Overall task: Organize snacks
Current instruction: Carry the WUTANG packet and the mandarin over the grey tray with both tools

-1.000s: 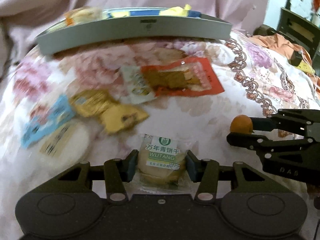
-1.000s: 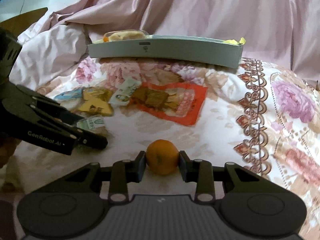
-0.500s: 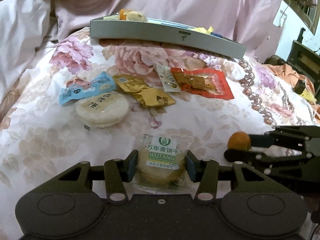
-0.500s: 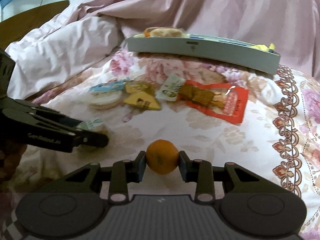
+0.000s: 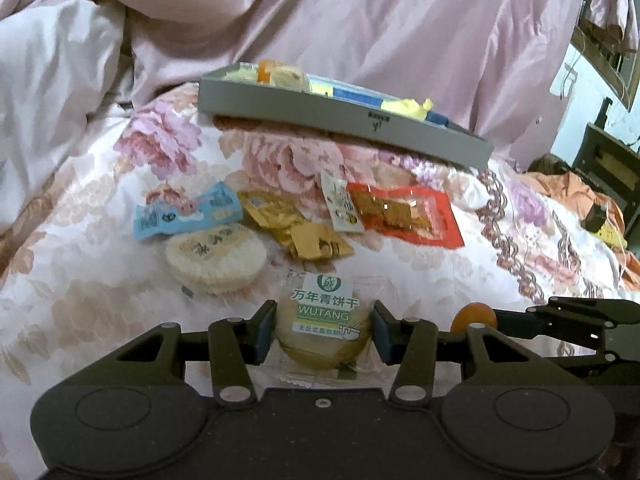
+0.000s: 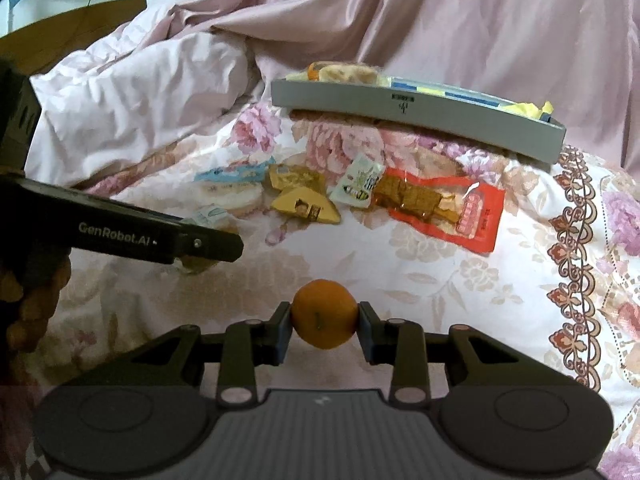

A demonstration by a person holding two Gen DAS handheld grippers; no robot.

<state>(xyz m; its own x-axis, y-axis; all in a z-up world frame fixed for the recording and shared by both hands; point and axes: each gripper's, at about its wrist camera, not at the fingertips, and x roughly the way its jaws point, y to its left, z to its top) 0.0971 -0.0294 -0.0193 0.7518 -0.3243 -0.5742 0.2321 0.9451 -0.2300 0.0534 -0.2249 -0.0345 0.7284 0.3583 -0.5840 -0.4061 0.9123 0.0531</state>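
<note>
Tray [image 5: 344, 120] receded; contents partly hidden.

**A bedroom in a home**

The scene is taking place on a bed. A floral bedspread [image 6: 440, 264] is covering it, and behind the bedspread a crumpled pink quilt [image 6: 460, 20] is lying in folds. To the right of the bedspread, dark wooden furniture [image 5: 608, 164] is standing near a bright wall.

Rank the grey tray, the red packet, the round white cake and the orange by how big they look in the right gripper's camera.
1. grey tray
2. red packet
3 and 4. round white cake and orange look alike in size; the orange sits closest to the camera, so I won't rank them.
</note>
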